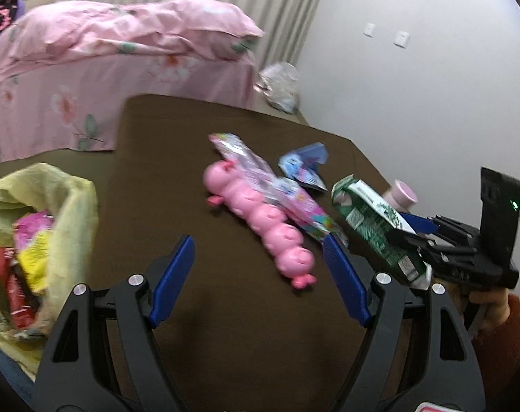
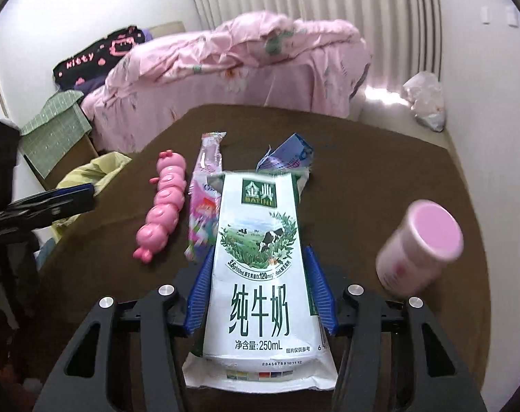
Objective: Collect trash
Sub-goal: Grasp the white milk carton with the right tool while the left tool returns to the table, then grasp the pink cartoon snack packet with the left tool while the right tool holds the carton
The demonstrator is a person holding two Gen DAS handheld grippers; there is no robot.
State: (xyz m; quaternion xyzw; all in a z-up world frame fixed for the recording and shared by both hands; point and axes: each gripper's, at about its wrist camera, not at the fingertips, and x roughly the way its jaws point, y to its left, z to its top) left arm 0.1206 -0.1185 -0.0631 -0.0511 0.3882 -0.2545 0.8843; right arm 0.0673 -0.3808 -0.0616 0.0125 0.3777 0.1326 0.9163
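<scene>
My right gripper [image 2: 258, 264] is shut on a green-and-white milk carton [image 2: 260, 274] and holds it above the brown table [image 2: 380, 158]; the carton also shows in the left wrist view [image 1: 373, 226]. My left gripper [image 1: 258, 254] is open and empty over the table, near the pink caterpillar toy [image 1: 260, 223]. A pink snack wrapper [image 1: 277, 189] and a blue crumpled carton [image 1: 304, 164] lie beside the toy. A yellow trash bag [image 1: 64, 213] with wrappers inside sits at the table's left edge.
A pink-lidded cup [image 2: 421, 240] stands on the table's right side. A bed with pink bedding [image 2: 242, 68] is behind the table. A clear plastic bag [image 2: 425, 99] lies on the floor by the curtain. A green box [image 2: 54, 130] stands at the left.
</scene>
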